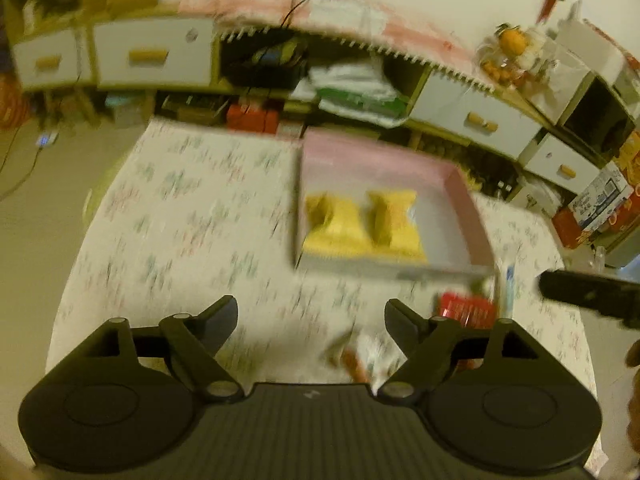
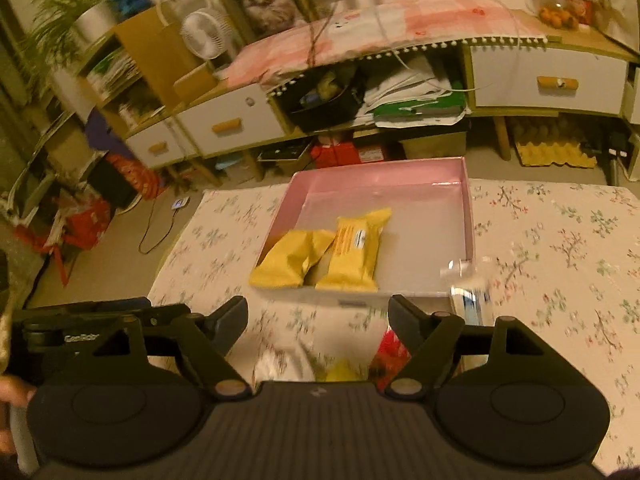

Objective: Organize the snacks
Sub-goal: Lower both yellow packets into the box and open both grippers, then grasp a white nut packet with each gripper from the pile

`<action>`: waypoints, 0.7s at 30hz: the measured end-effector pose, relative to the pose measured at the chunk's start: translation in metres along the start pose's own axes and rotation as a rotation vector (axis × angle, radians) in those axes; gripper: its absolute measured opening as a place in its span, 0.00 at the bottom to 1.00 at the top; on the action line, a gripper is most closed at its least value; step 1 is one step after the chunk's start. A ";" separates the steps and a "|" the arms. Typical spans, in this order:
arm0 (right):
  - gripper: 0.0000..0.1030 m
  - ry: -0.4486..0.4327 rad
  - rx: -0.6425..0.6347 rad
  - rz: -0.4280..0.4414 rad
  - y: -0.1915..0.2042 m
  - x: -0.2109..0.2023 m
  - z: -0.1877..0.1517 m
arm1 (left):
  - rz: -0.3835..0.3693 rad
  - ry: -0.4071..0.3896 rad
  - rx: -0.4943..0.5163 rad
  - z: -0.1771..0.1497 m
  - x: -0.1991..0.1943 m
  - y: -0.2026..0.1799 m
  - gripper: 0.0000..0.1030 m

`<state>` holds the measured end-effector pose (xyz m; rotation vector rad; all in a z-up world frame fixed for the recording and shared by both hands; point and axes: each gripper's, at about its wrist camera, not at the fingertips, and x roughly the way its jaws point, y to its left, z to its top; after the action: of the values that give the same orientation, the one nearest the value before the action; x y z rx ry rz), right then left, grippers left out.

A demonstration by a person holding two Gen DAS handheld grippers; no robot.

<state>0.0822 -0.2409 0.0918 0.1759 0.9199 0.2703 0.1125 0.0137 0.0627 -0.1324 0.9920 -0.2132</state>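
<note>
While both grippers gape empty, two yellow packets (image 2: 320, 254) lie in the pink box (image 2: 466, 200).

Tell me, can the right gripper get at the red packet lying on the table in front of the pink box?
Probably yes. The right gripper is open with nothing between its fingers, and the red packet lies just below it on the tablecloth, outside the pink box. Other wrappers crowd it on the left.

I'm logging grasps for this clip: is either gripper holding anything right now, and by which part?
Nothing is held. The left gripper and right gripper both stand open and empty; two yellow packets lie in the pink box.
</note>
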 end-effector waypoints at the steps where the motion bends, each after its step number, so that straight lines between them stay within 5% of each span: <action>1: 0.74 -0.007 -0.003 0.004 0.001 -0.004 -0.003 | 0.002 0.021 -0.018 -0.006 0.003 0.004 0.82; 14: 0.78 0.068 -0.058 -0.031 -0.005 0.012 -0.027 | 0.062 0.170 -0.028 -0.041 0.032 0.020 0.86; 21: 0.85 0.102 -0.090 -0.046 0.001 0.022 -0.038 | 0.108 0.168 0.024 -0.050 0.040 0.019 0.92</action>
<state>0.0640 -0.2325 0.0528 0.0581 1.0098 0.2795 0.0936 0.0220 -0.0006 -0.0388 1.1602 -0.1386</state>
